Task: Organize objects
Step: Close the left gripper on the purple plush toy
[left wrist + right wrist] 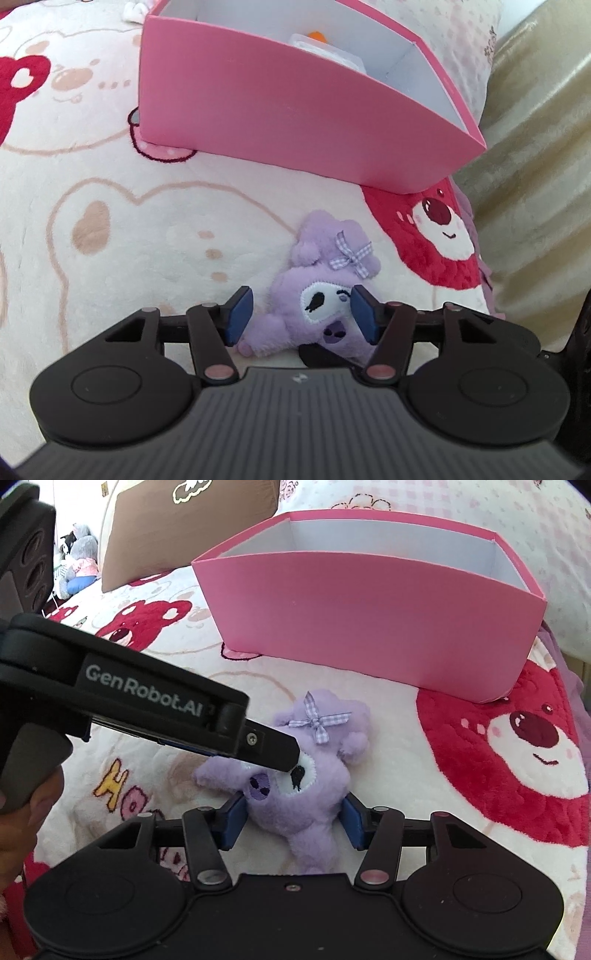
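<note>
A small purple plush toy (317,295) with a checked bow lies on the bear-print blanket, in front of a pink open box (280,122). My left gripper (301,314) is open, its blue pads on either side of the toy's face without pressing it. In the right wrist view the same toy (303,797) lies between the open pads of my right gripper (293,821), which straddles its body. The left gripper's finger (273,747) reaches in from the left over the toy's face. The pink box (369,627) stands just behind.
Inside the box a white item with an orange part (325,46) shows. The blanket (517,738) has red bear faces. A brown pillow (184,520) and plush toys (79,554) sit at the back left. A beige curtain-like surface (535,166) borders the right.
</note>
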{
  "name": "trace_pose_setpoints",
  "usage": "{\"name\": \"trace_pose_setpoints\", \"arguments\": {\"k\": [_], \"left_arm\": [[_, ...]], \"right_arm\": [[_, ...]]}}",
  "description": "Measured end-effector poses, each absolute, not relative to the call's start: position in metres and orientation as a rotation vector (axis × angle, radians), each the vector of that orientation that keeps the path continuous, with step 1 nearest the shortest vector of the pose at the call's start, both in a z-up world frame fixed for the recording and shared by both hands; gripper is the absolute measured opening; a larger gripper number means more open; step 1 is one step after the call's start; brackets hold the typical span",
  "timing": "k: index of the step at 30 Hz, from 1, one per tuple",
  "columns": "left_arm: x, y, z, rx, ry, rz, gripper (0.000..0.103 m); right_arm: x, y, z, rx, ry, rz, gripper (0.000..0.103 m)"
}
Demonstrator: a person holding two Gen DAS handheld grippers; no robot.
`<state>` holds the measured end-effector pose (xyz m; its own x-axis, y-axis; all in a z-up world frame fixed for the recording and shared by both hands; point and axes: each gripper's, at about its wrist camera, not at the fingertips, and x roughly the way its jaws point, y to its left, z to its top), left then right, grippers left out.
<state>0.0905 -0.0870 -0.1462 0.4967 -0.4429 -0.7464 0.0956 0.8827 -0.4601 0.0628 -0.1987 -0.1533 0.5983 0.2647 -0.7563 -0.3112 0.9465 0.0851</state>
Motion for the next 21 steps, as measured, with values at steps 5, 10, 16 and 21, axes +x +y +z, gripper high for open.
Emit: {"name": "trace_pose_setpoints", "arguments": {"k": [5,10,16,21], "left_arm": [[0.09,-0.079,-0.155,-0.49,1.028,-0.339,0.051],[0.08,-0.086,-0.137,-0.433,1.015,-0.34,0.044],[0.07,-0.09,-0.119,-0.428,1.048,-0.28,0.043],[0.065,-0.085,-0.105,-0.459,1.049,-0.268,0.043]], "right_arm": [[0.065,-0.203,-0.152,-0.044,0.892,0.338,0.055],[0.06,-0.208,-0.144,-0.047,0.89,0.358,0.055],[0.051,-0.196,-0.132,-0.104,0.914,0.396,0.058],[0.048,-0.197,-0.116,-0.106,0.924,0.414,0.059]]}}
